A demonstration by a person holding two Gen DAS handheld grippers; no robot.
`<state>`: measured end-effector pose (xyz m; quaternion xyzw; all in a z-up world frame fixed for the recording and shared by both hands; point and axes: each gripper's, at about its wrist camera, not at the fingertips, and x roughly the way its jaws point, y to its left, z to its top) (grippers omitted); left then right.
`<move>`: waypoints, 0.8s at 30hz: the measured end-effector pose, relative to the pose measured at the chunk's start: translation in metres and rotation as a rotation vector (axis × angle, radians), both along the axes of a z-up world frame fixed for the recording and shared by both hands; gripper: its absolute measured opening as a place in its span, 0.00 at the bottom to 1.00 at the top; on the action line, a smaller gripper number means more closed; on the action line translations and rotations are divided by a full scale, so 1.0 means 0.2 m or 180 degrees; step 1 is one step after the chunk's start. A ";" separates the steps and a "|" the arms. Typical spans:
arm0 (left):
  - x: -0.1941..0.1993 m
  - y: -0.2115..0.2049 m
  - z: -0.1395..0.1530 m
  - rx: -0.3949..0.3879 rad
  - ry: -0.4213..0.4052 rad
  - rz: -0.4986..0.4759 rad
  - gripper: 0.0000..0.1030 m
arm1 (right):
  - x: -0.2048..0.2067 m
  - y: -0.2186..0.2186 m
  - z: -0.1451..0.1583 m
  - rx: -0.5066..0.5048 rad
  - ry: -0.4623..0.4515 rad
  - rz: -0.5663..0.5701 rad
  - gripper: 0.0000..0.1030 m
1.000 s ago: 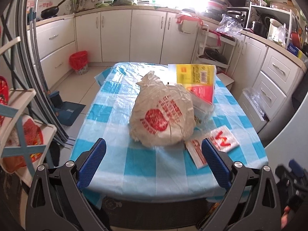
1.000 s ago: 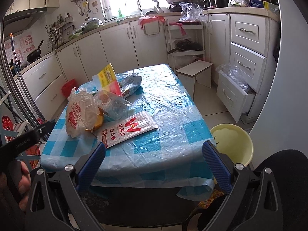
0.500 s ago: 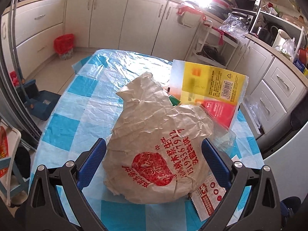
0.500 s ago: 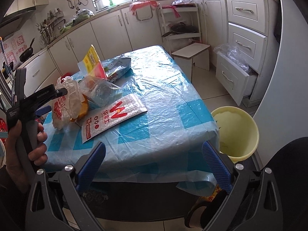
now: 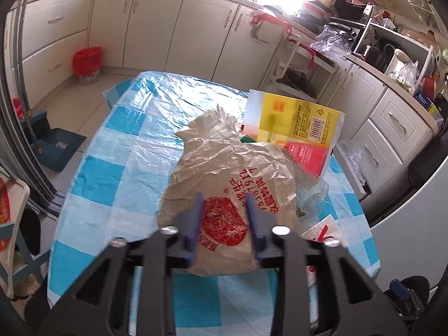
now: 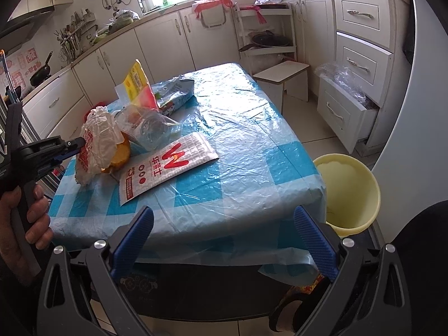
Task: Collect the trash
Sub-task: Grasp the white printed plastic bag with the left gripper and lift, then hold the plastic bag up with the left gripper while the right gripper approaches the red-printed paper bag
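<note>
A crumpled beige plastic bag [image 5: 232, 168] with red print lies on the blue-checked table [image 5: 112, 173]. My left gripper [image 5: 222, 204] has its jaws closing around the bag's near side; the printed part sits between the blue fingers, which do not visibly pinch it. In the right wrist view the same bag [image 6: 98, 137] has the left gripper [image 6: 77, 143] at its side, held by a hand. Beside it lie a white wrapper with a red W [image 6: 168, 165], a clear bag [image 6: 148, 128] and a yellow-red packet [image 6: 137, 84]. My right gripper [image 6: 224, 221] is open at the table's near edge, holding nothing.
A yellow bucket [image 6: 352, 184] stands on the floor by the table's right corner. A white stool [image 6: 282, 77] and an open drawer [image 6: 344, 112] are beyond it. A red-lined bin [image 5: 87, 61] and a blue dustpan [image 5: 58, 148] sit on the floor to the left.
My left gripper moved forward and down onto the crumpled bag, and its jaws narrowed from wide open to around the bag. The right gripper sank slightly and stayed open.
</note>
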<state>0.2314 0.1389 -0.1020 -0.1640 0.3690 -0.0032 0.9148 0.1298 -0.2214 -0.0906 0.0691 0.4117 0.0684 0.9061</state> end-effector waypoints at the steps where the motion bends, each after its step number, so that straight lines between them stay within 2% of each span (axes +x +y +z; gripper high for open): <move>1: 0.00 0.01 0.01 0.0092 -0.0046 0.0059 0.95 | 0.00 0.00 0.00 -0.0008 0.0005 0.0006 0.94; 2: -0.01 0.03 0.02 0.0194 -0.0158 0.0107 0.93 | 0.00 0.01 -0.01 -0.0015 0.0010 0.0013 0.94; 3: 0.01 0.04 0.02 0.0230 -0.0164 0.0025 0.93 | 0.00 0.01 -0.01 -0.0021 0.0019 0.0018 0.94; 7: 0.12 0.07 -0.03 0.0260 -0.0008 -0.0352 0.93 | 0.02 0.03 -0.04 -0.0037 0.0080 0.0038 0.94; 9: 0.20 0.09 -0.09 0.0161 0.0116 -0.0531 0.93 | 0.03 0.03 -0.06 -0.0043 0.0111 0.0051 0.94; 12: 0.25 0.11 -0.13 -0.0055 0.0207 -0.0620 0.89 | 0.03 0.05 -0.07 -0.0062 0.0125 0.0065 0.94; 13: 0.26 0.12 -0.13 -0.0136 0.0229 -0.0632 0.80 | 0.03 0.05 -0.07 -0.0066 0.0130 0.0066 0.94; 14: 0.26 0.12 -0.14 -0.0221 0.0259 -0.0661 0.59 | 0.04 0.05 -0.08 -0.0063 0.0139 0.0064 0.94; 15: 0.26 0.13 -0.16 -0.0282 0.0313 -0.0685 0.46 | 0.04 0.05 -0.08 -0.0057 0.0151 0.0064 0.94; 16: 0.25 0.13 -0.16 -0.0354 0.0341 -0.0710 0.28 | 0.04 0.05 -0.08 -0.0052 0.0160 0.0067 0.94; 19: 0.19 0.14 -0.15 -0.0385 0.0279 -0.0721 0.21 | 0.04 0.06 -0.08 -0.0057 0.0142 0.0091 0.93; 24: 0.07 0.14 -0.07 -0.0439 0.0134 -0.0735 0.19 | 0.04 0.07 -0.06 -0.0054 0.0096 0.0116 0.94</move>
